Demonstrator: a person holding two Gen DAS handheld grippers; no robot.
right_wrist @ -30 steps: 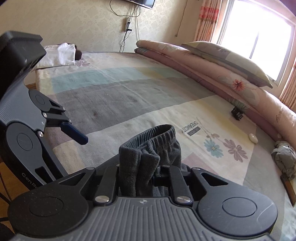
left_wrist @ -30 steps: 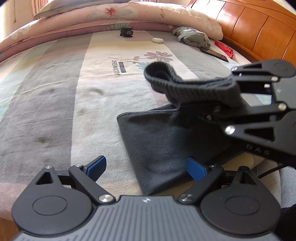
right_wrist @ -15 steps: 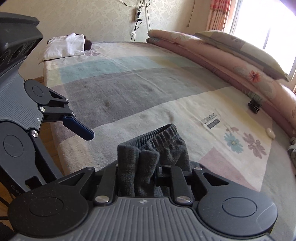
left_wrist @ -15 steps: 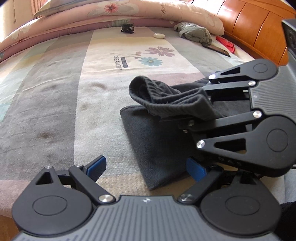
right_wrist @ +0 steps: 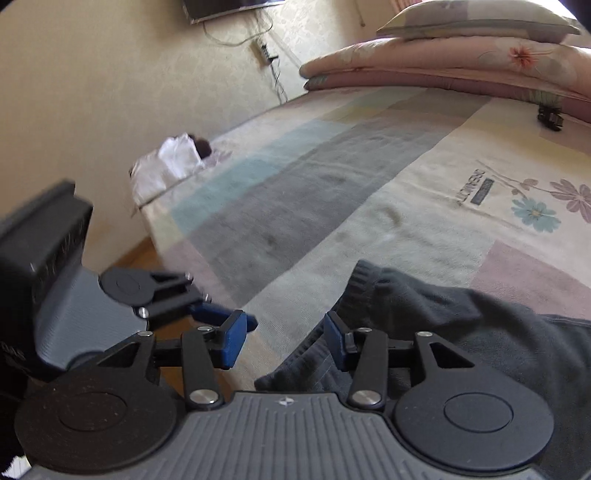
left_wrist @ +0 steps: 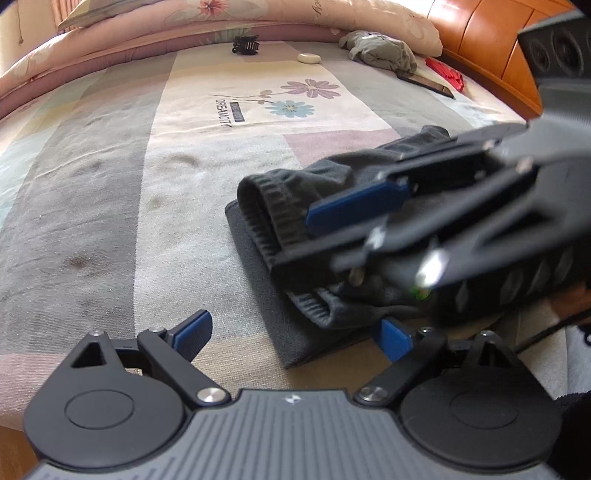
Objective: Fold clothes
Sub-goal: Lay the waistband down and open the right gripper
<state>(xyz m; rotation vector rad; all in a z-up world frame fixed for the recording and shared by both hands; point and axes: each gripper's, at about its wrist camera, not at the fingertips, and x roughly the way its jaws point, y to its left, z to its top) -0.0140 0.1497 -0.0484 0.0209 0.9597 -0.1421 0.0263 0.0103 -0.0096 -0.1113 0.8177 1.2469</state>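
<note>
Garment: dark grey trousers (left_wrist: 295,328) with a ribbed elastic waistband (left_wrist: 269,206) are seen partly folded at the near right edge of the bed; a flat folded layer lies on the sheet, and the waistband end is bunched loosely on top of it.
Fabric: soft knit, plain charcoal, with no pattern visible.
Right gripper (right_wrist: 284,341): its blue-padded jaws are held apart, with nothing between them; the right pad is just beside the waistband, and contact cannot be told.
Left gripper (left_wrist: 295,334): its jaws are spread wide, low over the near corner of the folded layer, nothing pinched.
Bed sheet (left_wrist: 166,166): striped in grey, cream and pink, printed with flowers.
Far side: a hair claw clip (left_wrist: 244,43) and a crumpled grey cloth (left_wrist: 380,53) lie near the rolled quilt (left_wrist: 258,14).
</note>
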